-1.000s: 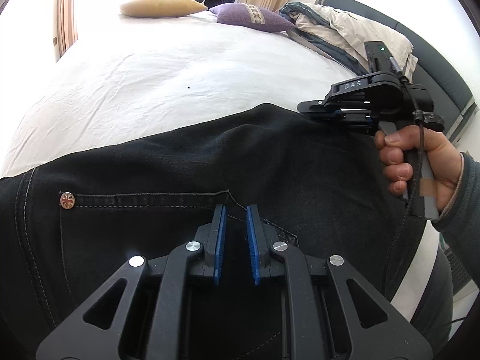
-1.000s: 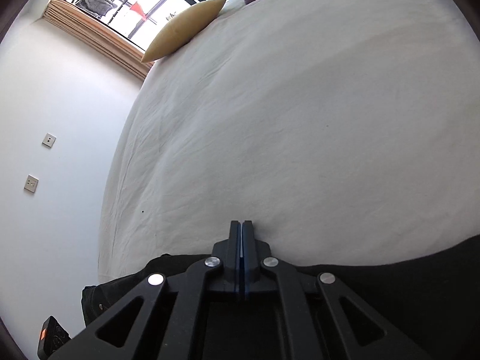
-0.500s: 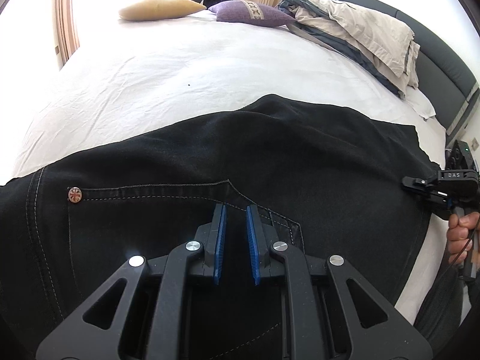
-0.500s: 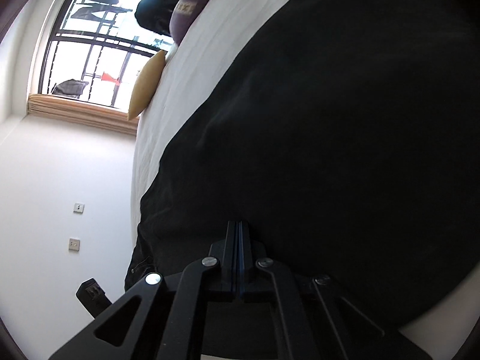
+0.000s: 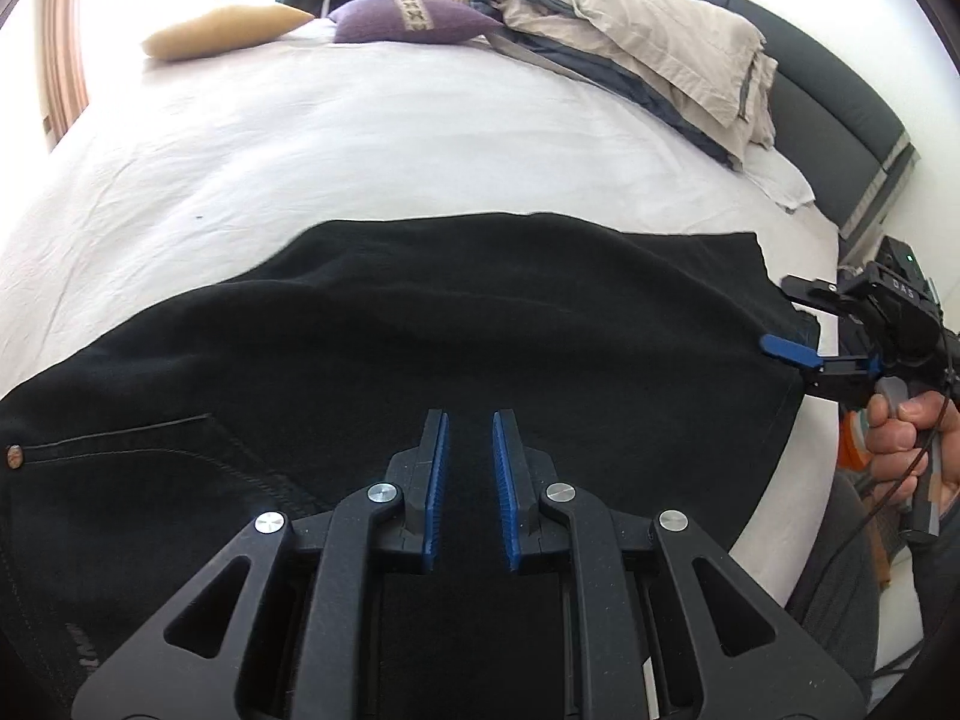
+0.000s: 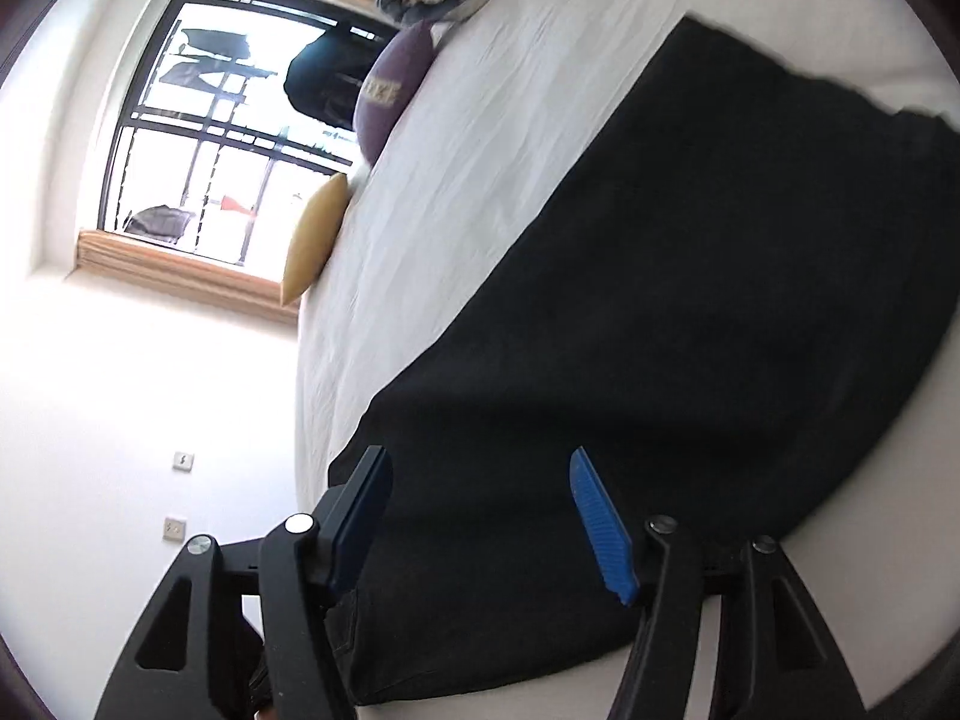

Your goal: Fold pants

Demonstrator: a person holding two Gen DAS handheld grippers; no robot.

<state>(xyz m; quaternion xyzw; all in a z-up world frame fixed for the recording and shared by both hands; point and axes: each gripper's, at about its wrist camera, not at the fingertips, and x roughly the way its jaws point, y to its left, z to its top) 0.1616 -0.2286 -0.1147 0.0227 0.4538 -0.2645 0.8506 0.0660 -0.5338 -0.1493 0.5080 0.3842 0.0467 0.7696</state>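
Your fingers (image 5: 436,480) on the left gripper (image 5: 469,486) stand a little apart, blue pads facing each other with a narrow gap between them, and nothing is caught in that gap. They hover over the black pants (image 5: 450,348), which lie spread flat across the white bed (image 5: 360,138), running from the pocket end at the left edge of the left wrist view to the hem end at the right. A stitched pocket seam and a small copper rivet (image 5: 13,456) show at that left end.

Your right gripper (image 6: 480,516) has its fingers (image 6: 600,534) spread wide, and they grip nothing. In the left wrist view you see it at the far right, at the hem end of the pants, with your right hand (image 5: 912,450) wrapped around its handle; its blue pad sits right at the edge of the cloth, though you cannot tell whether it touches. In the right wrist view the pants (image 6: 690,300) stretch away from between the open fingers along the near side of the bed (image 6: 480,150).

At the far end of the bed lie a yellow cushion (image 5: 222,39) and a purple cushion (image 5: 408,21), side by side. A heap of beige and grey bedding (image 5: 648,54) is piled against the dark headboard (image 5: 840,102). A window (image 6: 228,138) with dark bars is visible behind the cushions in the right wrist view.
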